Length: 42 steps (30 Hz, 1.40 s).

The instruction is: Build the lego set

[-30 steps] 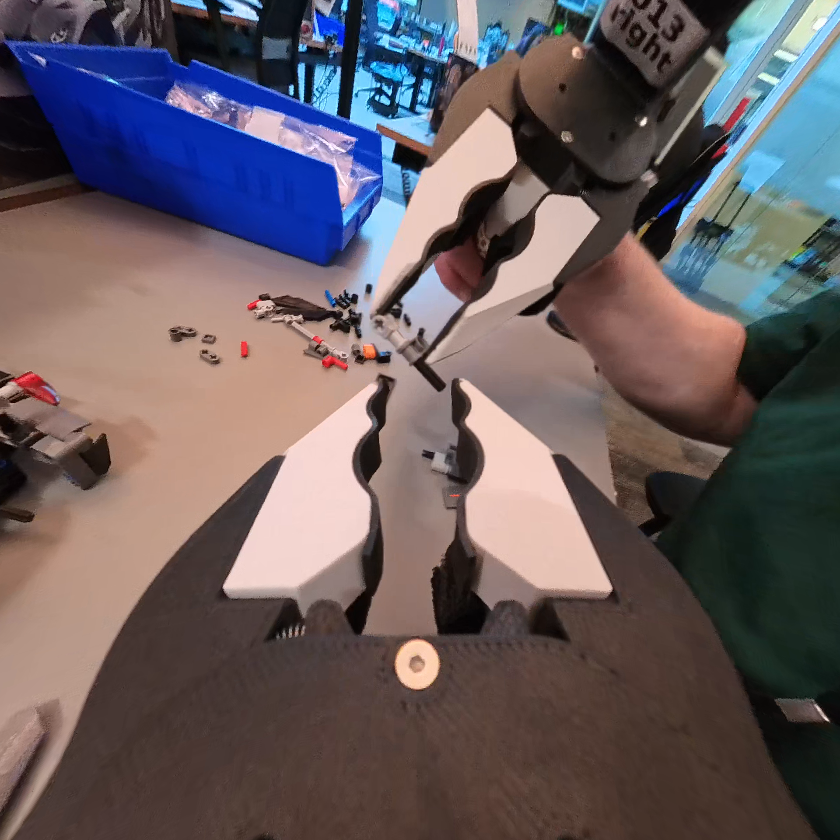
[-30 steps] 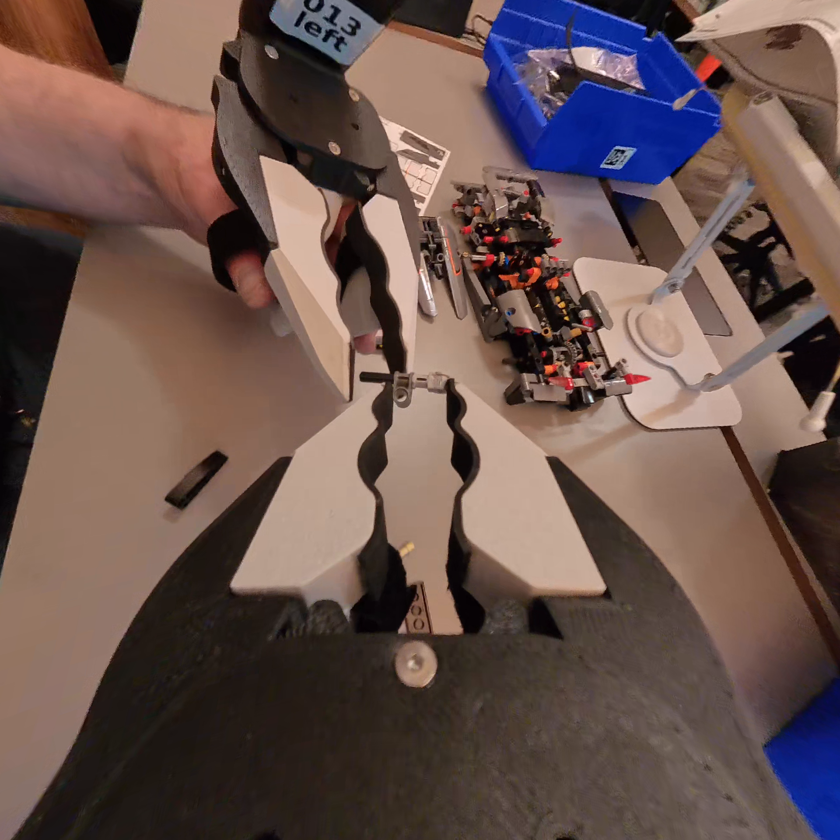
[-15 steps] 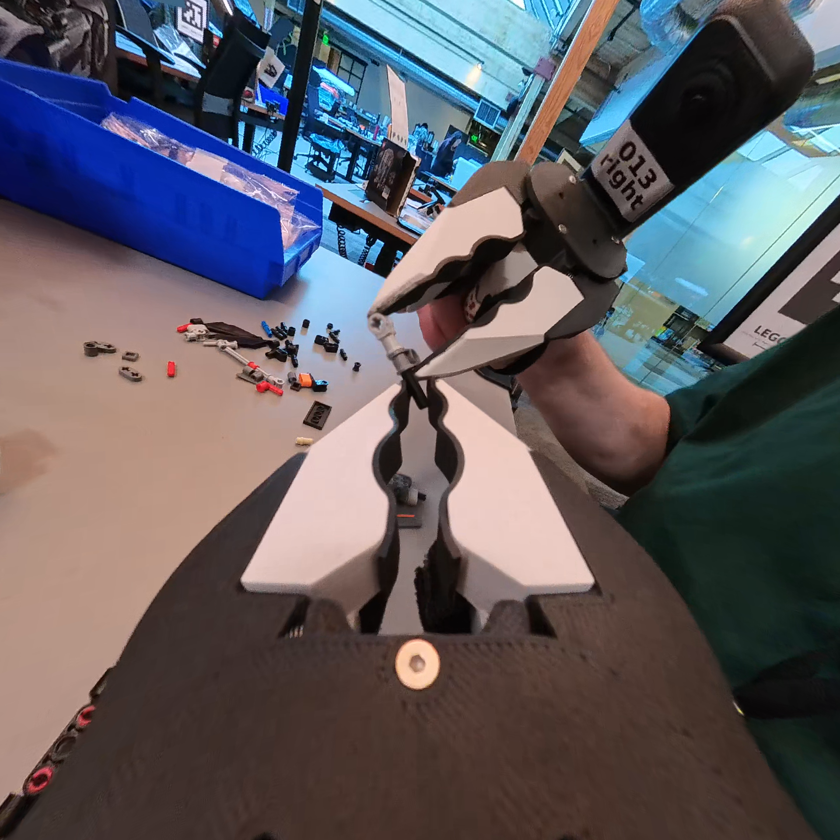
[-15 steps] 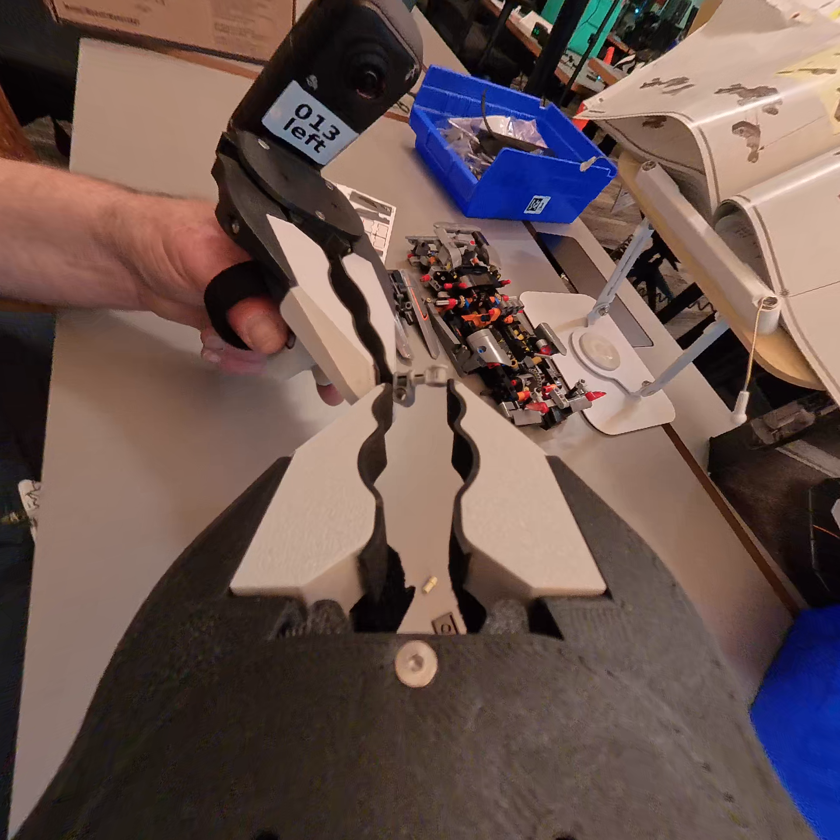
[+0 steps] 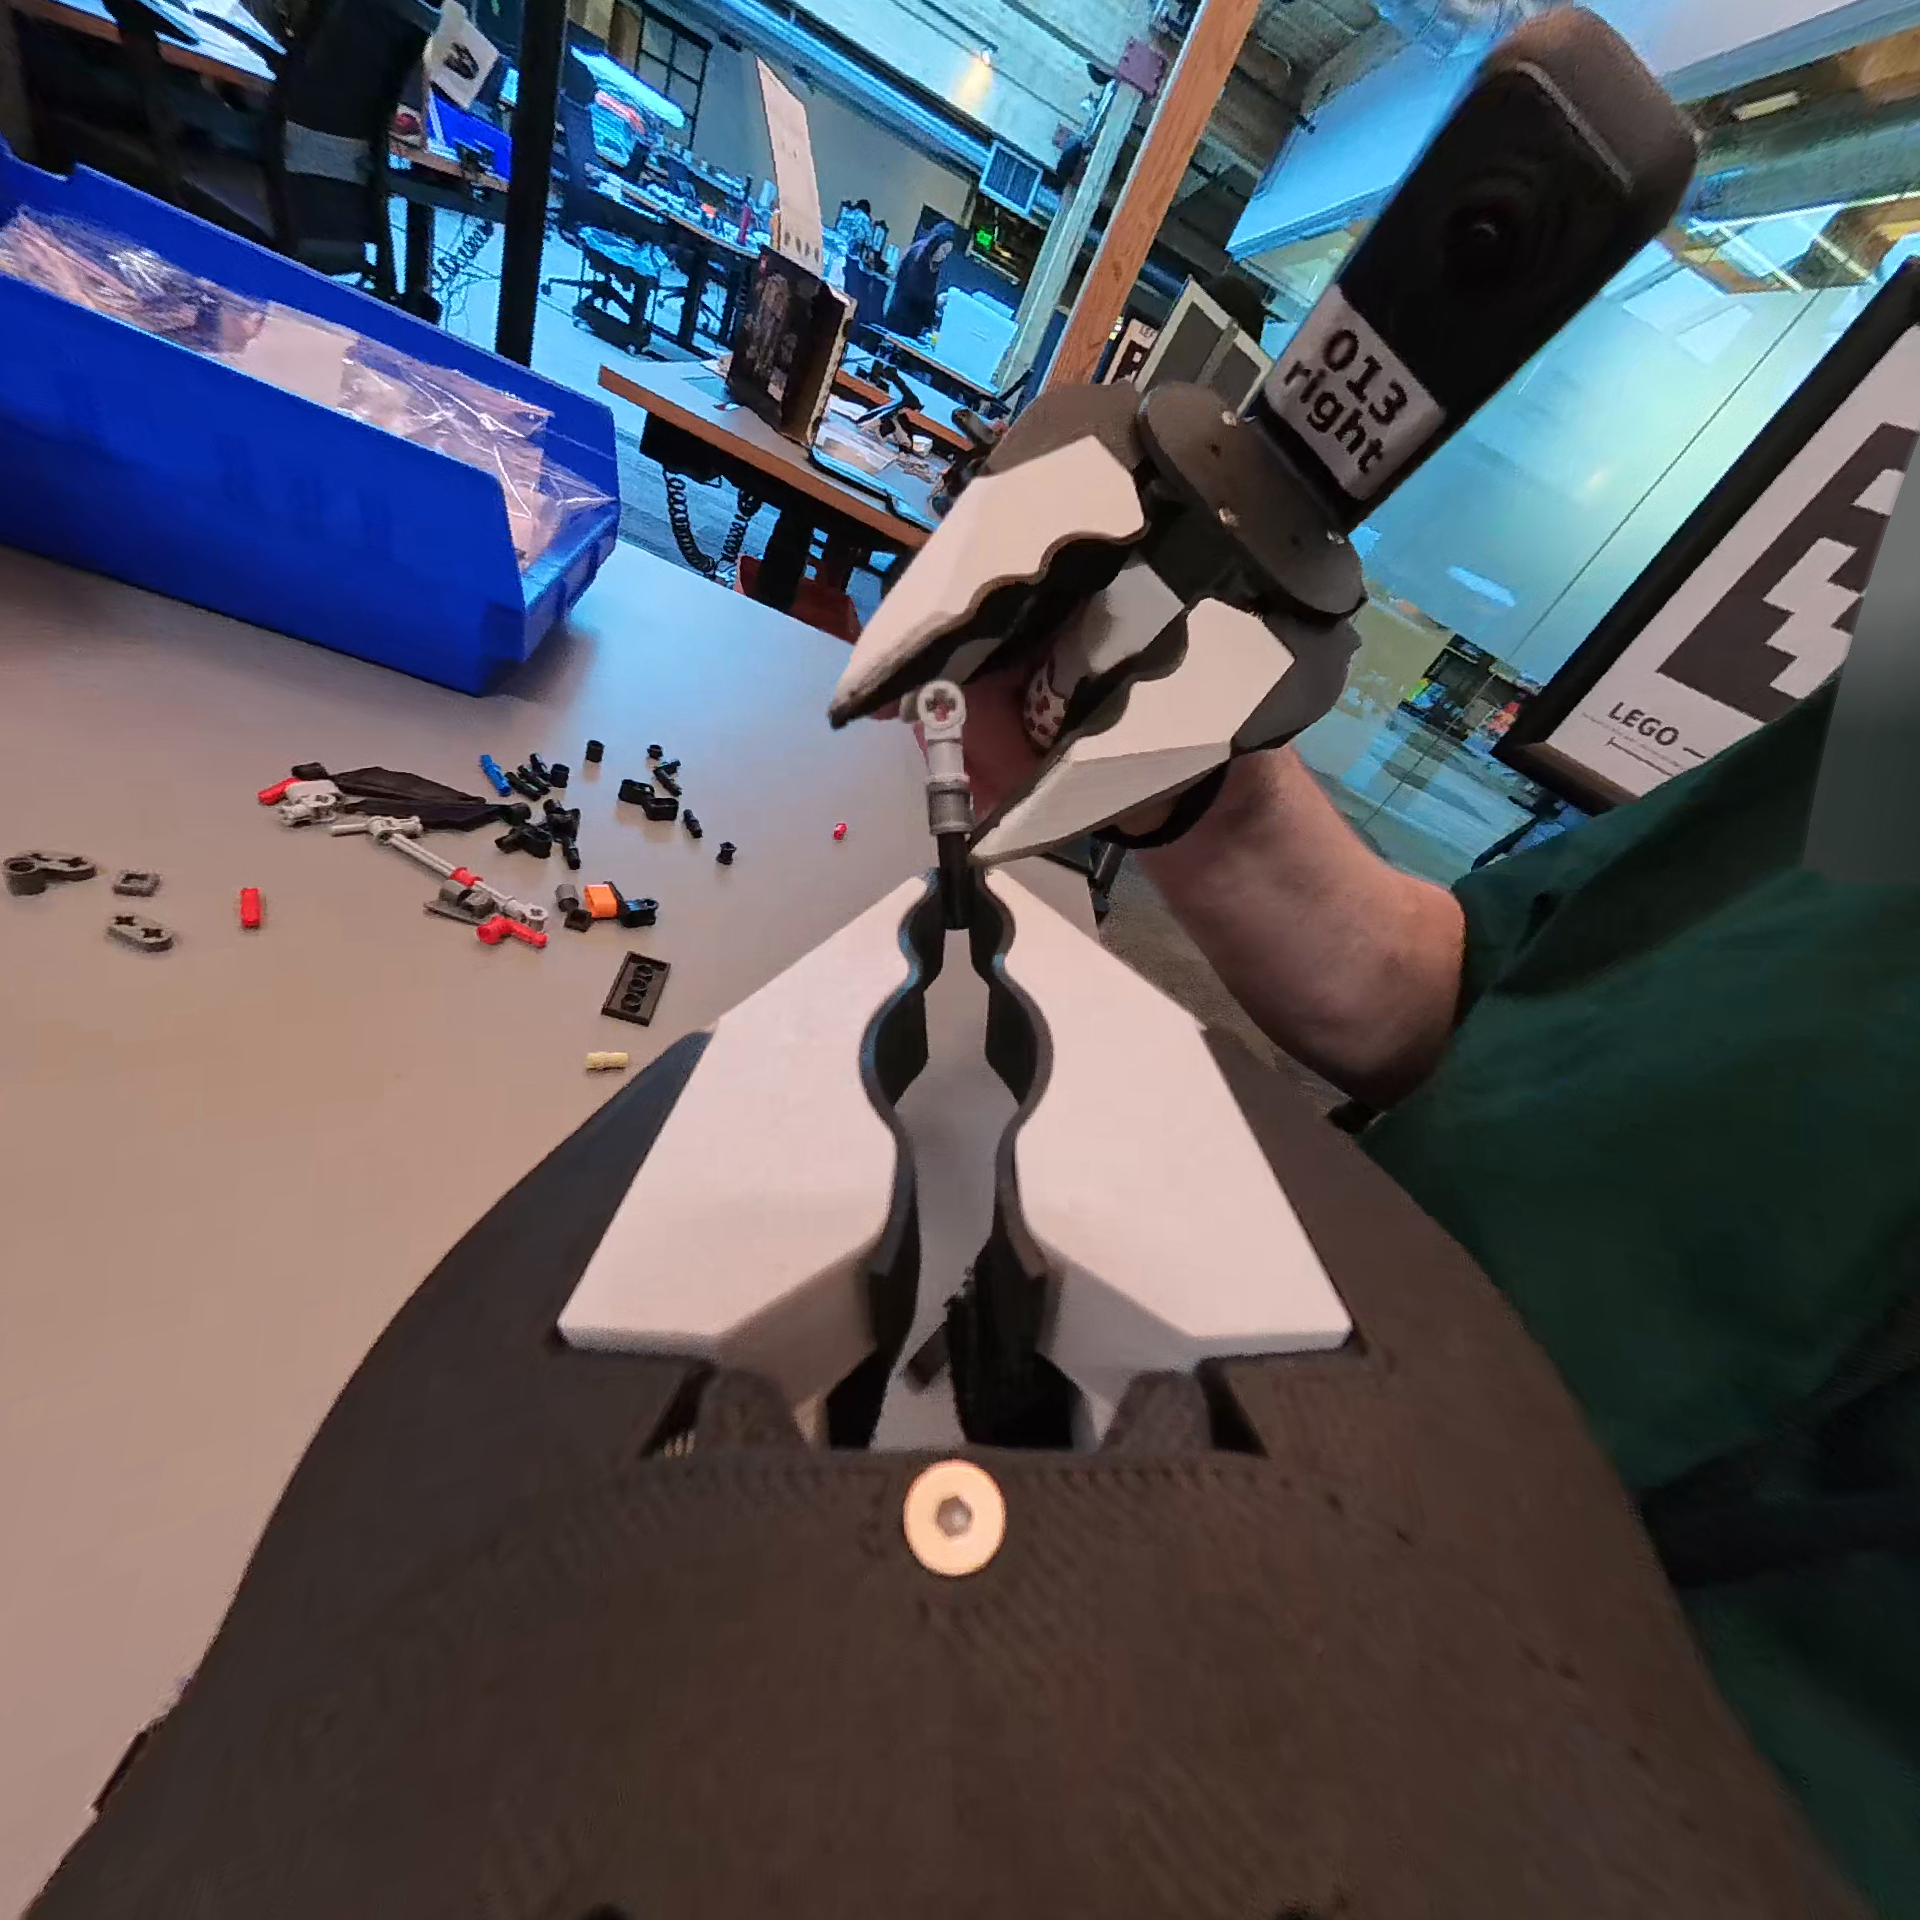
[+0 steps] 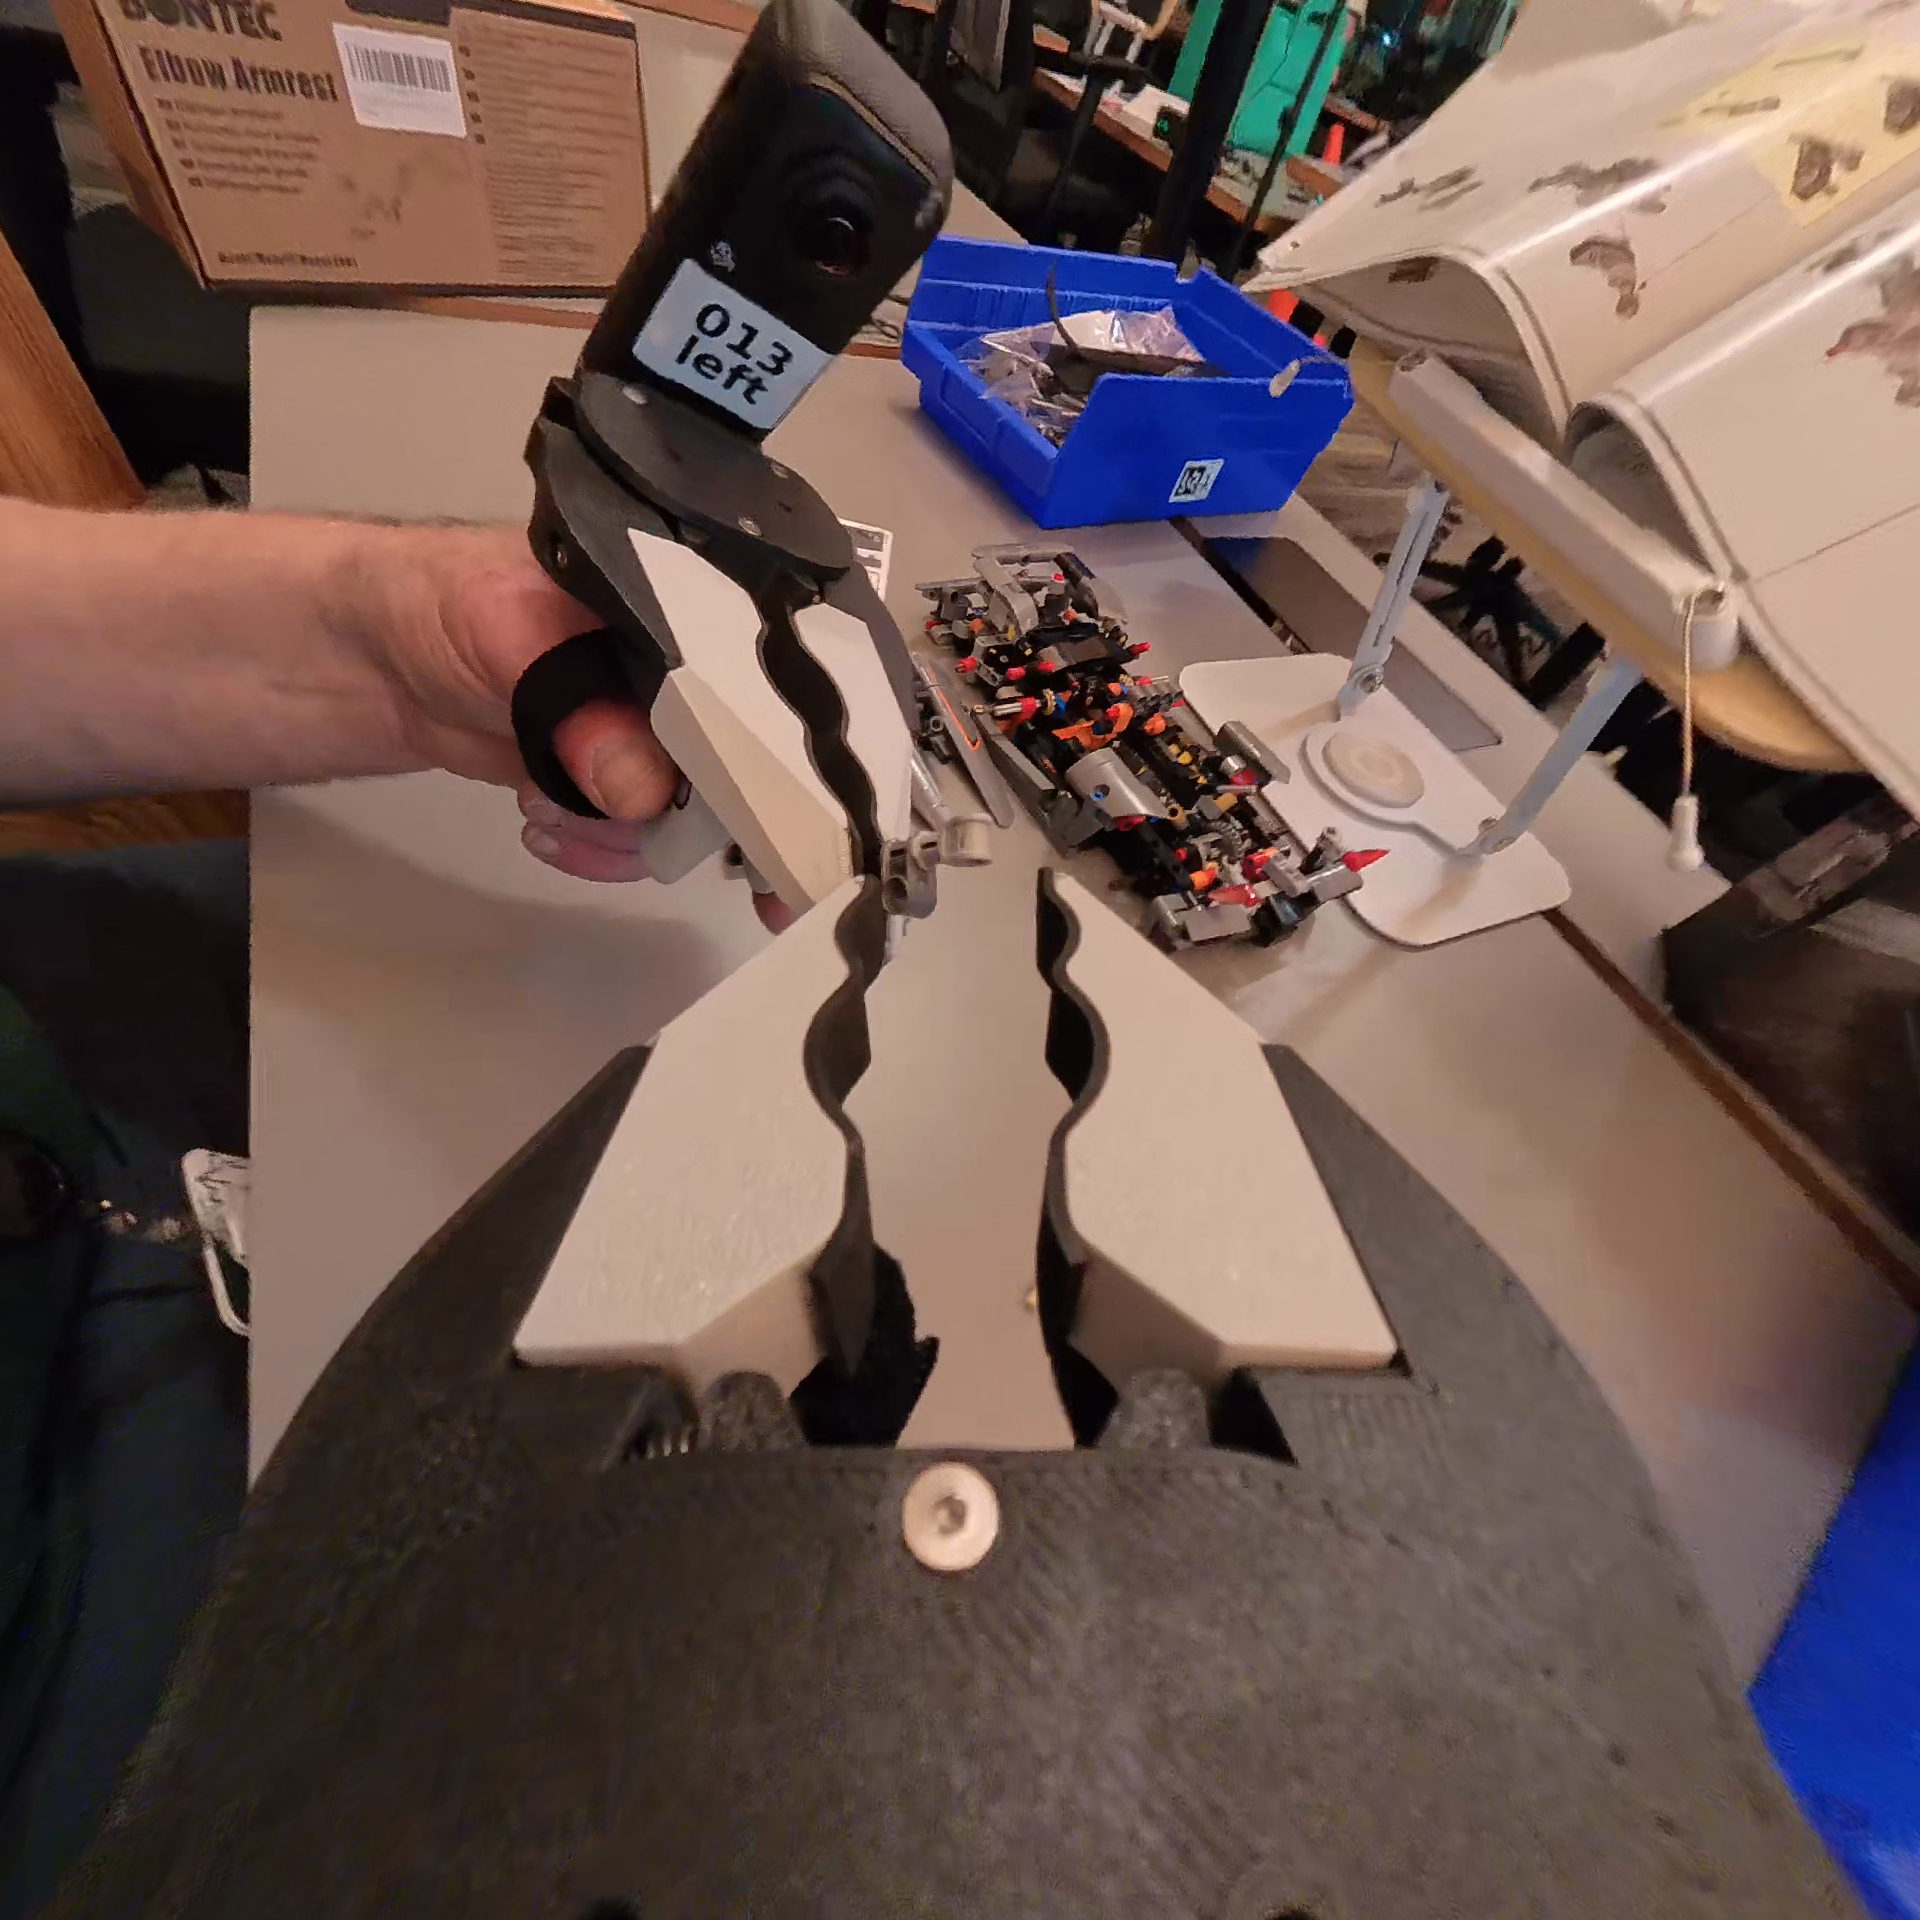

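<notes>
A small piece, a black axle with grey connectors (image 5: 943,774), is held in the air between both grippers. My left gripper (image 5: 956,896) is shut on the black axle end, and the grey connectors stick out past its tips. In the right wrist view the left gripper (image 6: 871,847) comes in from the left with the grey connector (image 6: 925,854) at its tips. My right gripper (image 6: 953,881) is open, its left fingertip next to the connector. In the left wrist view the right gripper (image 5: 912,779) straddles the piece with its jaws apart. The part-built lego car (image 6: 1122,748) lies on the table beyond.
Loose small parts (image 5: 520,831) and a black plate (image 5: 636,987) lie on the grey table. A blue bin (image 5: 260,488) with plastic bags stands at the back; it also shows in the right wrist view (image 6: 1122,447). A white lamp base (image 6: 1382,790) sits right of the car. Both grippers' tips are close together, under 4 cm apart.
My left gripper has shut on the axle end of the piece. My right gripper, shut on the piece before, has opened its jaws. Both grippers have risen from the table.
</notes>
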Tool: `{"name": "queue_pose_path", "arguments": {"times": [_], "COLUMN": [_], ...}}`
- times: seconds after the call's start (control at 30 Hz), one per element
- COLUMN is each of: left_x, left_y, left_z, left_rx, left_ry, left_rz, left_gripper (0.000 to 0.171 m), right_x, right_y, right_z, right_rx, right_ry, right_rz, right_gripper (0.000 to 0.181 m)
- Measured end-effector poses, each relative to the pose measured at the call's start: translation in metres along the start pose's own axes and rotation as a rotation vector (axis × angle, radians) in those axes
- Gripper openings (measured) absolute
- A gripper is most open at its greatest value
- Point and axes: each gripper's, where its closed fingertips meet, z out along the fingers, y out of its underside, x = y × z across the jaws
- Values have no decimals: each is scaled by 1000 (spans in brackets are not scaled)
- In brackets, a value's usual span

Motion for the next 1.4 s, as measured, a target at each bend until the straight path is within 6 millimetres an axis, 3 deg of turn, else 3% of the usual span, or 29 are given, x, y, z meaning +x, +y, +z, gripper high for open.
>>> {"name": "queue_pose_path", "arguments": {"times": [0.3, 0.53, 0.83, 1.1, 1.17, 1.4], "left_x": [-17, -14, -15, -16, -15, -23], "left_y": [7, 13, 25, 11, 5, -7], "left_z": [-6, -3, 1, 1, 1, 0], "left_rx": [-76, -220, -320, -217, -170, -89], "left_ry": [-44, -62, -65, -14, -15, -184], "left_rz": [-33, 88, 137, 69, 72, 270], "left_gripper": [1, 1, 1, 2, 12, 24], "right_x": [9, -1, -6, 3, 10, 28], "right_y": [4, 10, 14, 8, 7, 7], "right_z": [-18, -10, -1, -3, -4, -8], "right_rx": [89, 26, 28, 110, 146, 282], "right_ry": [-72, -182, -253, -281, -270, -280], "right_rz": [178, 175, 221, 371, 437, 683], "right_gripper": [26, 23, 6, 5, 5, 5]}}
